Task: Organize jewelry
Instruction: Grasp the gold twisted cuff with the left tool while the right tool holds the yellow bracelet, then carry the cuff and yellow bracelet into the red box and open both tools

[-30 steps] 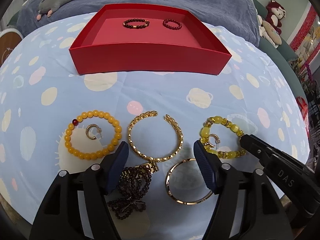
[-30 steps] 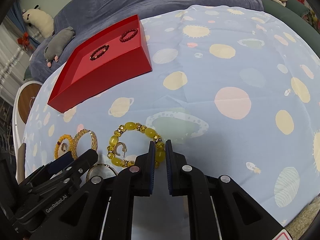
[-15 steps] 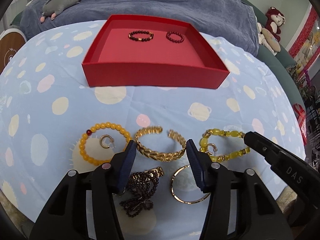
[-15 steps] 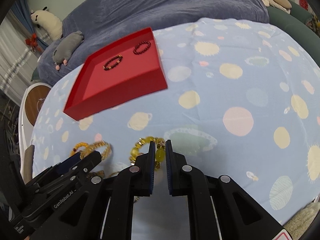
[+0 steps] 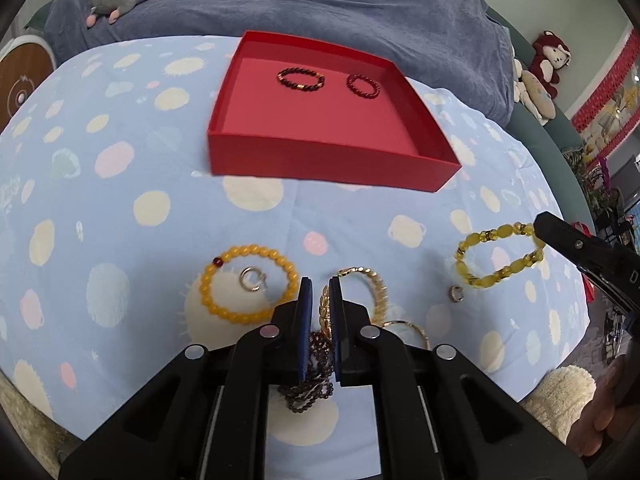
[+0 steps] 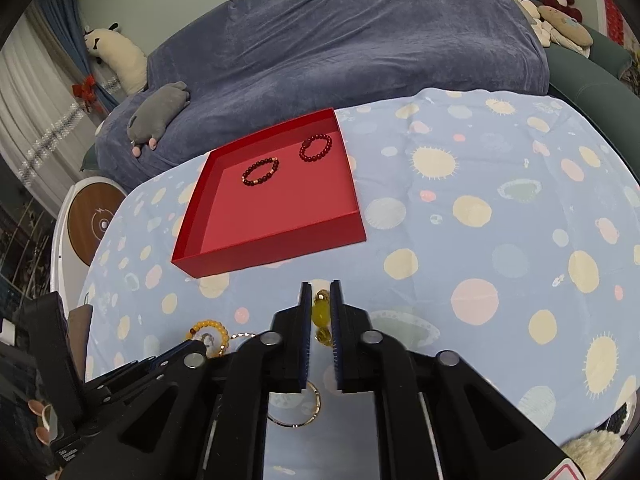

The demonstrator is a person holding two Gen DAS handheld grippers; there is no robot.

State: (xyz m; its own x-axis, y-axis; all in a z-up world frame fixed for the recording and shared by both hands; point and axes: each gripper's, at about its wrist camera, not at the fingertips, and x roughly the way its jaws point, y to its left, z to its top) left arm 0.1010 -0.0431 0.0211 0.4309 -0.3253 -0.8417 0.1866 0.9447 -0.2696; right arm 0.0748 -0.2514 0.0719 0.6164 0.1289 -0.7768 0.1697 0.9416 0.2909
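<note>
Heads up: your left gripper (image 5: 321, 294) is pinched on the gold chain bracelet (image 5: 370, 286) and your right gripper (image 6: 321, 300) on the yellow bead bracelet (image 5: 496, 254), both by thin edge grips, so either could slip out before you reach the red tray (image 5: 320, 160) at 12 o'clock.

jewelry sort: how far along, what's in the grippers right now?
Done: two dark beaded bracelets lie in the red tray.
In hand: left gripper is shut on the gold chain bracelet; right gripper is shut on the yellow glass-bead bracelet.
Left: orange beaded bracelet, two small hoop earrings, thin gold bangle, dark bead strand.
</note>
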